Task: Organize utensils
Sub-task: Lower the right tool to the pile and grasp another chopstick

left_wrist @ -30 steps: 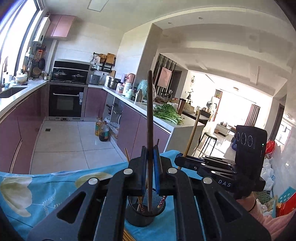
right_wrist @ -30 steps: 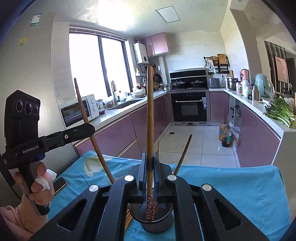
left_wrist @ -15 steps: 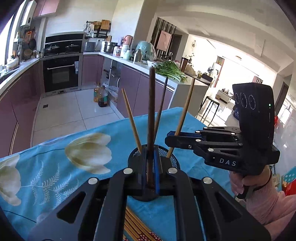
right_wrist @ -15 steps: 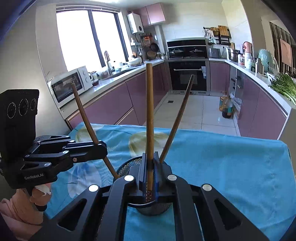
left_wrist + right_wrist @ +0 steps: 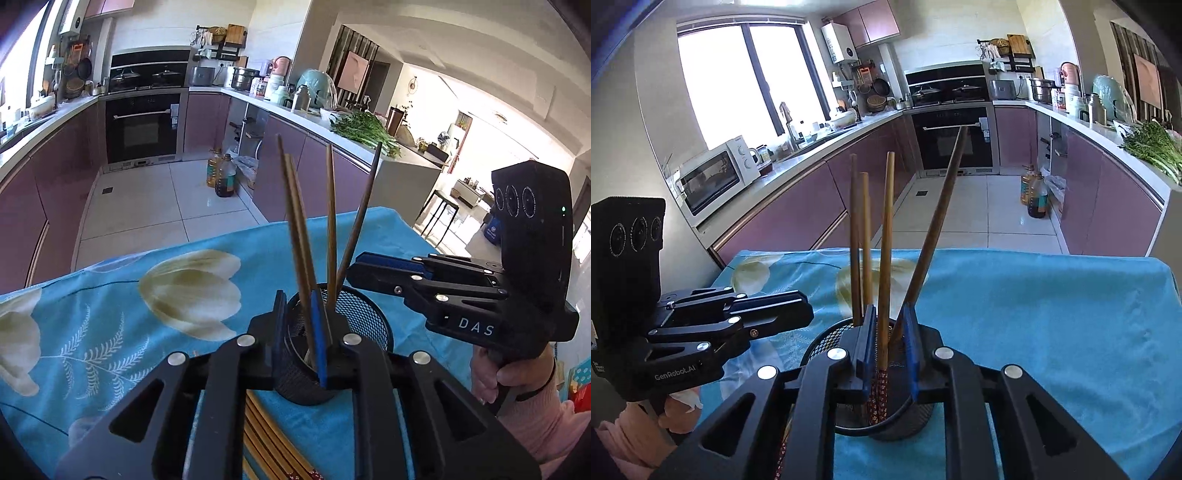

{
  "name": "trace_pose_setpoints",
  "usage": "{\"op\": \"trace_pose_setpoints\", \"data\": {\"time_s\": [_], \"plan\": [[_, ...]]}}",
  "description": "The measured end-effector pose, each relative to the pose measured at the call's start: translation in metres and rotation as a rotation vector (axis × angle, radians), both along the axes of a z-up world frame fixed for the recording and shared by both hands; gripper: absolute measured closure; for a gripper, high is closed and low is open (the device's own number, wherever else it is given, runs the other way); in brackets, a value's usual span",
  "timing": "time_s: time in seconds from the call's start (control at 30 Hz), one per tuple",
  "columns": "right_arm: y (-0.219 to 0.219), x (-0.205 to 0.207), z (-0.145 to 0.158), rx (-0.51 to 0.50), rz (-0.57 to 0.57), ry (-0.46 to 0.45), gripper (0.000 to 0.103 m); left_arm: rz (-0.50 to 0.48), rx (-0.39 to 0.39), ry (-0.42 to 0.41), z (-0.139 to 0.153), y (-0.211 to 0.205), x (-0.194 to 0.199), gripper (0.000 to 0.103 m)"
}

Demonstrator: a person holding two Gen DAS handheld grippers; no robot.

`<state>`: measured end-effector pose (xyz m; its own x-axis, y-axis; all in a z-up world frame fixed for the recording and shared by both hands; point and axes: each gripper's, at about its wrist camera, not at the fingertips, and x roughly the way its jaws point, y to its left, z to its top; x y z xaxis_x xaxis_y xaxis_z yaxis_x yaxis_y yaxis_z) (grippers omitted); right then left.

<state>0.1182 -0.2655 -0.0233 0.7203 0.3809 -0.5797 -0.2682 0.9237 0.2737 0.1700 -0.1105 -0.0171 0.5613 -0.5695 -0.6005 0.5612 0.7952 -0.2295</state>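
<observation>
Opening both jaws: each hand-held gripper, left (image 5: 299, 325) and right (image 5: 888, 339), straddles an upright chopstick (image 5: 885, 258) standing free in the holder (image 5: 354, 314) just below.

A: What sits between the left tool's (image 5: 301, 325) blue pads?

B: Two chopsticks (image 5: 299, 236) side by side, standing in the black mesh holder (image 5: 360, 317) — the jaws are opening, and there is a gap on the left side.

A: Anything else in the holder?

B: Two more chopsticks (image 5: 330, 221), leaning apart toward the right.

A: And the right tool (image 5: 373, 269)?

B: It is near the holder's right rim, held by a hand (image 5: 513, 373) in a pink sleeve; its jaws are opening with nothing between them.

A: The surface?

B: A blue tulip-print cloth (image 5: 147, 314) — loose chopsticks (image 5: 269, 443) lie on it, below the holder.
</observation>
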Motion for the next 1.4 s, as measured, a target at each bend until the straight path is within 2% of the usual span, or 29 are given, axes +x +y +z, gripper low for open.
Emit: {"op": "trace_pose_setpoints", "data": {"time_s": [0.17,0.27,0.43,0.63,0.83,1.0,1.4], "plan": [[-0.004,-0.022,0.008,0.018,0.015,-0.064,0.083,0.048,-0.009,-0.07,0.012,0.022,-0.025,0.077],[0.0,-0.043,0.014,0.026,0.064,-0.111,0.073,0.076,-0.003,-0.116,0.015,0.039,-0.044,0.071],[0.018,-0.076,0.011,0.023,0.186,-0.134,0.07,0.1,0.049,-0.115,0.0,0.061,-0.065,0.066],[0.051,-0.083,-0.032,-0.007,0.265,-0.005,0.07,0.101,0.134,0.0,-0.046,0.076,-0.073,0.066],[0.075,-0.074,-0.073,-0.041,0.252,0.118,0.07,0.094,0.189,0.074,-0.083,0.078,-0.08,0.066],[0.078,-0.075,-0.087,-0.065,0.226,0.148,0.07,0.088,0.201,0.092,-0.089,0.07,-0.081,0.062],[0.083,-0.073,-0.095,-0.116,0.216,0.167,0.07,0.099,0.246,0.116,-0.105,0.058,-0.079,0.064]]}}
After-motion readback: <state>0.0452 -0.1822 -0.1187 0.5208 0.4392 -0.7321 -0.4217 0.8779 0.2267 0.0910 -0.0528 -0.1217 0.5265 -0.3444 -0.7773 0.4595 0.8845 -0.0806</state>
